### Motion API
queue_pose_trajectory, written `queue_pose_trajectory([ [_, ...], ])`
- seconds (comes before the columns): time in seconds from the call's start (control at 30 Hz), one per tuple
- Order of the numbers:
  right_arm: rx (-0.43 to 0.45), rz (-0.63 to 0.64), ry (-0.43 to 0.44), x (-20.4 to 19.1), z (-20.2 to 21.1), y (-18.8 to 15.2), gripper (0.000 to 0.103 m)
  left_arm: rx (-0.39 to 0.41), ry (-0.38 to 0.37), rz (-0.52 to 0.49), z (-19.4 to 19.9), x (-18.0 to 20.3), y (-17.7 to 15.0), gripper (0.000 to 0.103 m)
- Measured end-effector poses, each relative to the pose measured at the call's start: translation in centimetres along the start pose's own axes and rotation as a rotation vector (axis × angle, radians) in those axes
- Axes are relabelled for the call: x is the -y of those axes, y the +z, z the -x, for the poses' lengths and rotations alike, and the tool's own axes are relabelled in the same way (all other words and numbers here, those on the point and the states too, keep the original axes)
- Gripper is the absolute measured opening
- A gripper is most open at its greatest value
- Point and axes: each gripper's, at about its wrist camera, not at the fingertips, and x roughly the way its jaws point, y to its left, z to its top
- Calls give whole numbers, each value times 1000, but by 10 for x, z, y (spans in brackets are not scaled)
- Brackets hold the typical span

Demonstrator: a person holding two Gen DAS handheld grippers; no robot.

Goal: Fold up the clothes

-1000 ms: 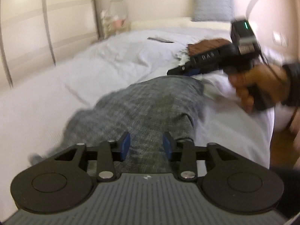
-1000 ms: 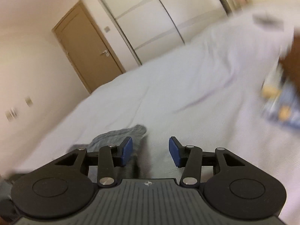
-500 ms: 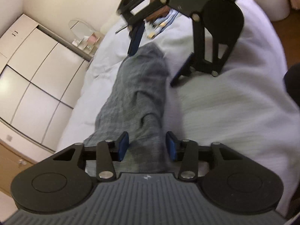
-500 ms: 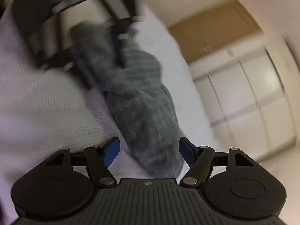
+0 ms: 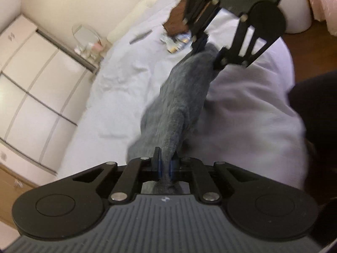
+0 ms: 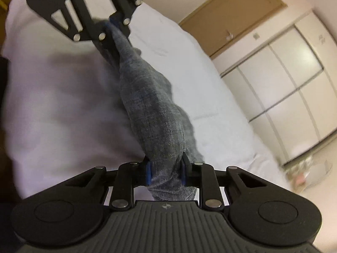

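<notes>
Grey garment [image 5: 179, 97] runs as a bunched band from bottom centre to upper right of the left wrist frame, stretched between the two grippers above the white bed sheet [image 5: 248, 109]; left gripper [image 5: 166, 166] at bottom centre, blue pads nearly together, fabric pinched in the narrow gap; right gripper [image 5: 207, 46] enters from the top right of that frame, its fingers closed on the far end of the cloth. Right wrist frame: same garment [image 6: 151, 109] runs from bottom centre to upper left; right gripper [image 6: 166, 172] clamps a thicker wad, fingers narrow; left gripper [image 6: 112, 28] grips the other end at upper left. White wardrobe doors [image 6: 290, 76] at right; wooden door [image 6: 231, 16] at upper right; motion blur throughout.
</notes>
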Motion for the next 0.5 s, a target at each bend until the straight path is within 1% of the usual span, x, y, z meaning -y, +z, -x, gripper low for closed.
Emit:
queue_pose_trajectory([
  [0.03, -13, 3, 13, -14, -2, -3, 26, -27, -12, 13, -2, 10, -8, 7],
  [0.1, -35, 15, 25, -34, -2, -10, 32, -82, -31, 31, -9, 33, -24, 8],
  [0.13, -43, 21, 24, -41, -1, -13, 36, -93, -20, 33, -14, 41, -29, 8],
  [0.17, -45, 15, 17, -43, 1, -17, 37, -101, -6, 40, -13, 46, -33, 8],
  [0.2, -54, -12, 16, -38, 7, -20, 38, -102, 8, 56, -10, 48, -36, 11],
  [0.27, -73, -90, 16, -25, 23, -23, 43, -102, 24, 122, 1, 40, -41, 14],
  [0.37, -114, -230, 7, -15, 48, -38, 44, -98, 41, 228, 24, 31, -53, 16],
  [0.43, -87, -374, 13, -13, 72, -51, 44, -86, 50, 293, 43, 31, -59, 17],
  [0.5, -42, -514, 21, -7, 92, -62, 44, -62, 58, 366, 67, 34, -63, 17],
])
